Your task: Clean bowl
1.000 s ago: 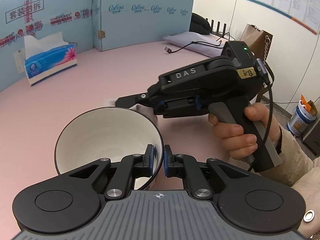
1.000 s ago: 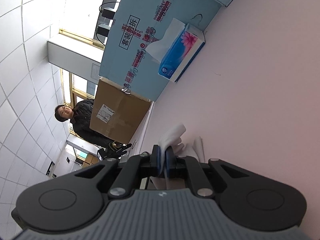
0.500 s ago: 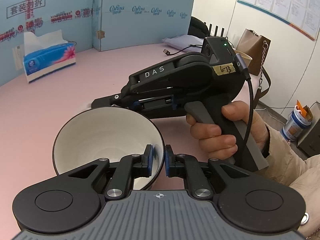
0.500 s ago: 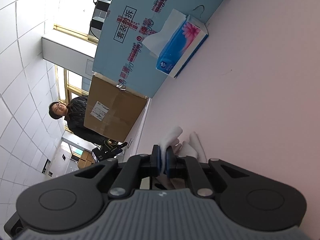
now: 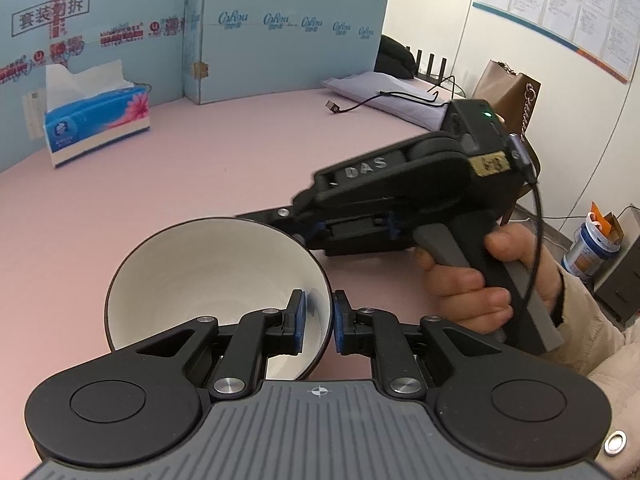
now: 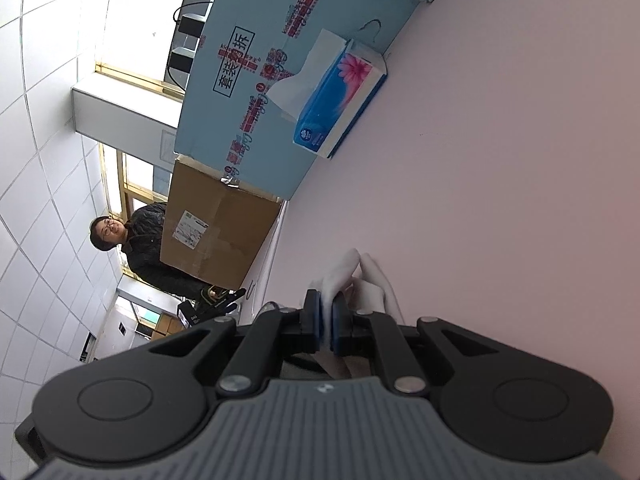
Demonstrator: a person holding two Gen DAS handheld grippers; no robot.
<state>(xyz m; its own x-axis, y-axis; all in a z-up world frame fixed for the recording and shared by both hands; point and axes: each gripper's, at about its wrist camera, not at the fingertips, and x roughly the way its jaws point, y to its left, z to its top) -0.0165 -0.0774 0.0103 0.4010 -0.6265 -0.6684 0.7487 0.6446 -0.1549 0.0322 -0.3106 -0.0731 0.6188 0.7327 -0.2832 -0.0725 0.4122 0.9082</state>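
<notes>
the bowl (image 5: 216, 280) is being kept tilted on the pink table (image 5: 224, 152), its white inside turned toward the camera and its dark rim sitting between the pads of the left gripper (image 5: 318, 322). those jaws are being eased apart, and a gap is showing on either side of the rim, so the bowl is no longer being pinched and is probably being let down onto the table.

the right gripper (image 6: 326, 326) is being held clenched on a crumpled white tissue (image 6: 352, 272), with its tip just behind the far rim of the bowl in the left wrist view.

for the step in hand to be done well, the bowl is best being lowered until its base is resting flat before the left jaws are drawn clear, since a tilted bowl is likely to rock or roll once released. the left pads are best being backed straight off the rim so the edge is not being caught. the tissue is best being kept firmly gripped and carried clear of the bowl.

the tissue box (image 5: 96, 120) is standing well apart, near the blue board (image 5: 280, 40) at the back of the table.
</notes>
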